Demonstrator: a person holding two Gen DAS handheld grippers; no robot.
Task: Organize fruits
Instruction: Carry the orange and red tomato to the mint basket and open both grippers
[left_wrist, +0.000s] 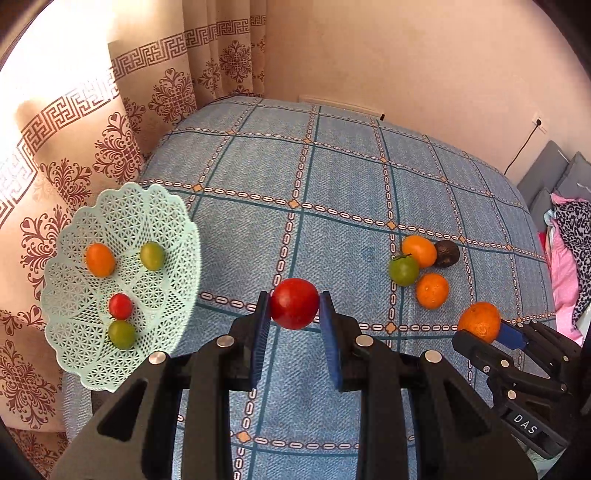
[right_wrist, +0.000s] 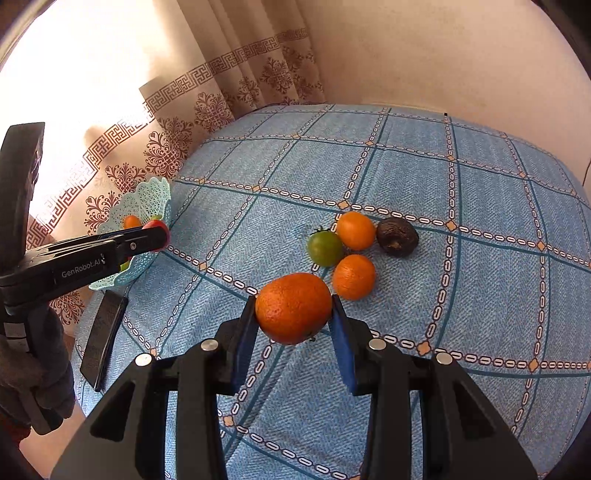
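Red tomato (left_wrist: 294, 303) clamped between the blue pads of the left hand-held gripper (left_wrist: 294, 308), held clear above the blue checked cloth of the bench (left_wrist: 351, 177). Mint lattice basket (left_wrist: 166, 206) stands at nine o'clock of it in the left wrist view, tilted at the bench edge, already holding four small fruits. Right hand-held gripper (right_wrist: 294, 314) is closed on a large orange (right_wrist: 293, 308). Loose fruit lies at two o'clock: a green tomato (right_wrist: 325, 248), two small oranges and a dark fruit (right_wrist: 397, 236), clustered and touching. Judged best practice: carry the tomato over the basket's centre, lower it close to the mesh, then part the pads gently to avoid bruising or tipping.
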